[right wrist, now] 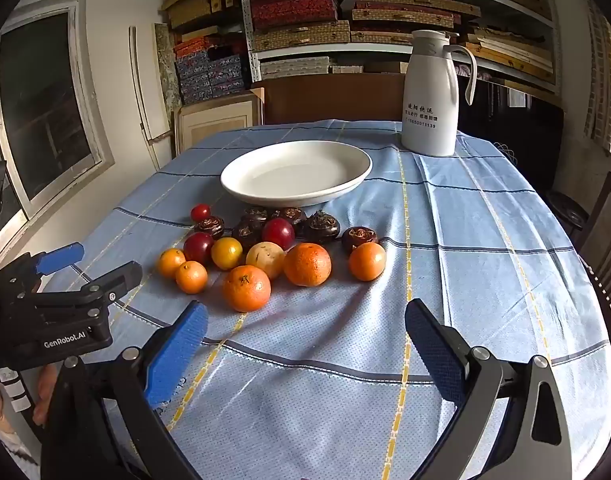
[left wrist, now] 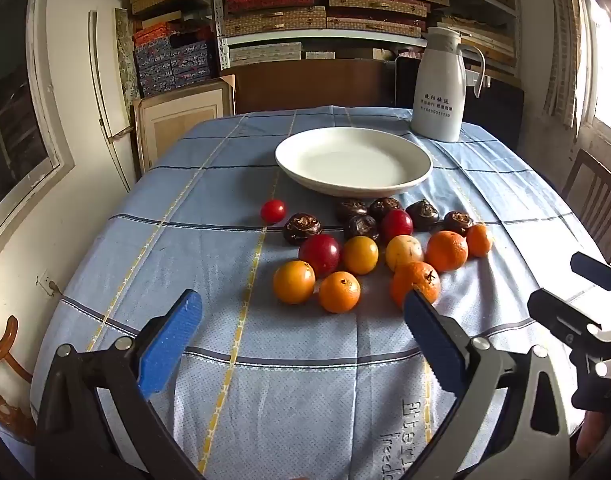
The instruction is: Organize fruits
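A white plate (left wrist: pixel 289 156) (right wrist: pixel 233 178) stands empty on the blue checked tablecloth. In front of it lies a loose cluster of fruit: several tangerines (left wrist: pixel 446 250) (right wrist: pixel 307 264), yellow-orange tomatoes (left wrist: pixel 360 255) (right wrist: pixel 226 253), red plums (left wrist: pixel 320 254) (right wrist: pixel 278 233), dark water chestnuts (left wrist: pixel 302 228) (right wrist: pixel 322 225) and one small red cherry tomato (left wrist: pixel 272 211) (right wrist: pixel 200 212) apart at the left. My left gripper (left wrist: pixel 301 312) is open and empty, just short of the fruit. My right gripper (right wrist: pixel 305 326) is open and empty, near the closest tangerine (right wrist: pixel 246 288).
A white thermos jug (left wrist: pixel 441 86) (right wrist: pixel 431 94) stands at the table's far right. Shelves of boxes fill the back wall. Wooden chairs (left wrist: pixel 597 196) stand by the table's right side. The other gripper shows at each view's edge (left wrist: pixel 577 320) (right wrist: pixel 65 304).
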